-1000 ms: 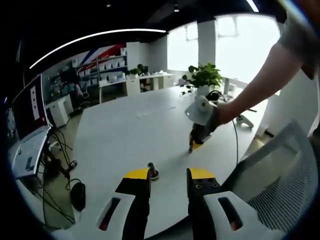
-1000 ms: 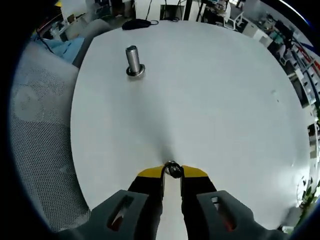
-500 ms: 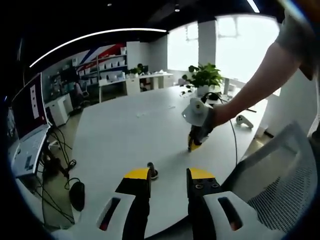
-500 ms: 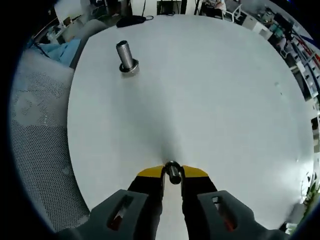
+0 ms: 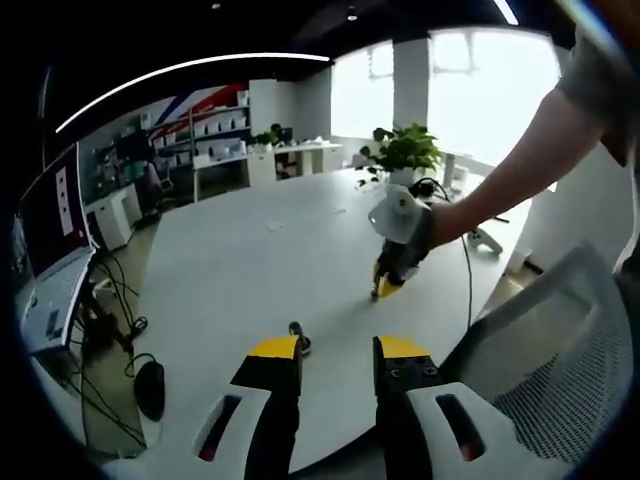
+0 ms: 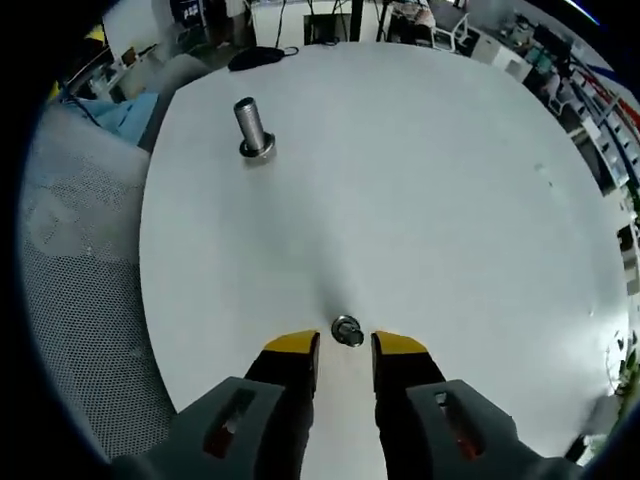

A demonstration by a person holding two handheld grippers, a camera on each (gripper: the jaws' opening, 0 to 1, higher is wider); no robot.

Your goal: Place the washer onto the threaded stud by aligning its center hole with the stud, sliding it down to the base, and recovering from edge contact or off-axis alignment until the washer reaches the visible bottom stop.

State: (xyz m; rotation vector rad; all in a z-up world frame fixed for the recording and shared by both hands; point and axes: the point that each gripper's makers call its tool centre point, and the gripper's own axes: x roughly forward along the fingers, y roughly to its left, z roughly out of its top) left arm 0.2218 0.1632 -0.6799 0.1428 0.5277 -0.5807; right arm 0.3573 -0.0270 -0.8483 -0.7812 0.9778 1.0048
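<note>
While the washer (image 6: 347,331) lies flat on the white counter (image 6: 420,180) just past the open, empty right gripper (image 6: 345,345), the stud (image 6: 251,128) stands near the counter's edge, and the left gripper (image 5: 338,349) is open and empty too.

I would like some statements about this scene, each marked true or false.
1. The washer lies on the table, ahead of the right gripper. True.
2. The right gripper is shut on the washer. False: its jaws are open, with the washer lying free just beyond the tips.
3. The stud stands upright on the table. True.
4. The washer is already on the stud. False: it lies well apart from it.
5. The left gripper holds the stud. False: its jaws are empty.
</note>
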